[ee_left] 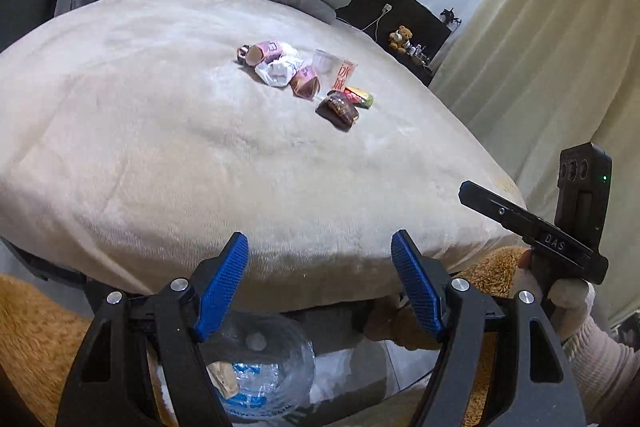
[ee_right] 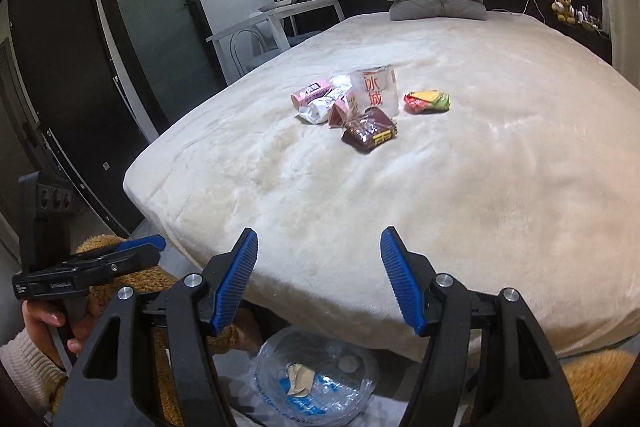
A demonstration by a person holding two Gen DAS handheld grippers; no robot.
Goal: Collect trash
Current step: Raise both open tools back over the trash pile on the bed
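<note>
You are holding the left tool (ee_left: 320, 283) with its blue pads (ee_left: 222, 285) standing wide apart and nothing between them. You are holding the right tool (ee_right: 318, 277) likewise spread and empty. Both are hovering over the near edge of the bed (ee_left: 160, 147). Below the tools, at 6 o'clock, a clear plastic bag (ee_right: 316, 375) is lying open with a scrap inside. At 12 o'clock, mid-bed, the trash pile (ee_right: 352, 107) is sitting: pink cartons, white wrapper, brown packet (ee_right: 370, 135), cup. A red-green wrapper (ee_right: 427, 101) is lying just beside it.
</note>
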